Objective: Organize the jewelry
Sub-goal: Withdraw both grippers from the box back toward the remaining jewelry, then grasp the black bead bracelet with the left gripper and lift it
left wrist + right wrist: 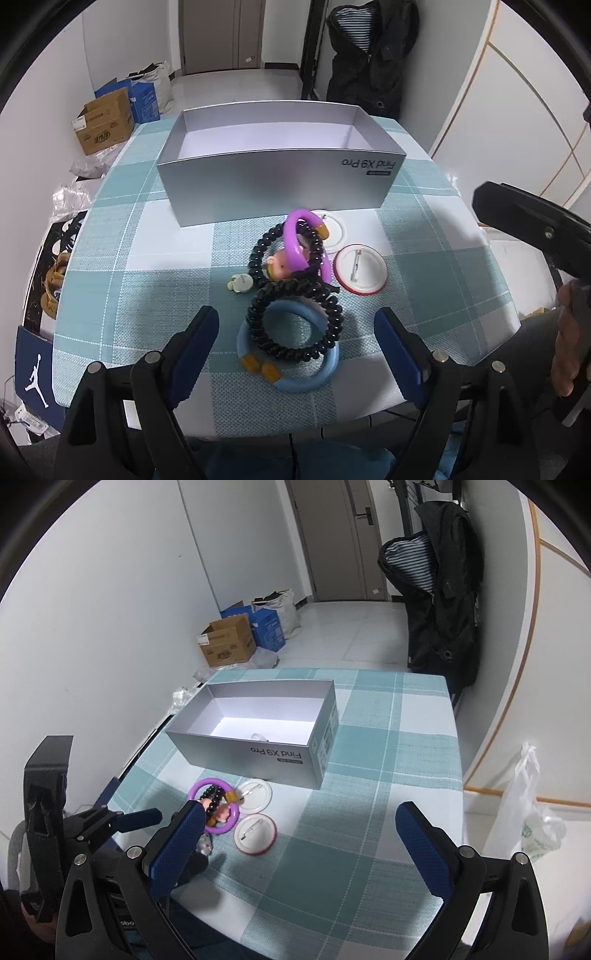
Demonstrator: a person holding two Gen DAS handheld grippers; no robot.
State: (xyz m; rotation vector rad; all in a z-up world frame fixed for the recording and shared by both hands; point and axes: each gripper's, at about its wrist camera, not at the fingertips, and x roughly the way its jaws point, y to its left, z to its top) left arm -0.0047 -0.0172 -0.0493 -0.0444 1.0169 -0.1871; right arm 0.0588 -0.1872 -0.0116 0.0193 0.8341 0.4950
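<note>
Jewelry pile: lies on the checked tablecloth (166,280) just in front of the silver box (280,184), on its printed long side.
- Blue ring bracelet (325,373) with amber beads, farthest from the box; a black spiral hair tie (266,332) lies across it.
- Black bead bracelet (258,254), nearer the box, looped with a purple ring bracelet (295,236) that stands tilted upward; a small pink figure (282,263) sits between them.
- Small cream charm (242,284), just left of the black pieces.
- Two round pin badges, backs up: one white-rimmed (338,230) nearly touching the box, one red-rimmed (364,271) just beyond it.

Silver box: open-topped; a small pale item (258,736) lies inside, too small to identify.

Left gripper (295,332): jaws wide apart, holding nothing, fingers either side of the blue bracelet and hair tie, above them.

Right gripper (301,836): jaws wide apart, empty, over bare cloth right of the badges.
</note>
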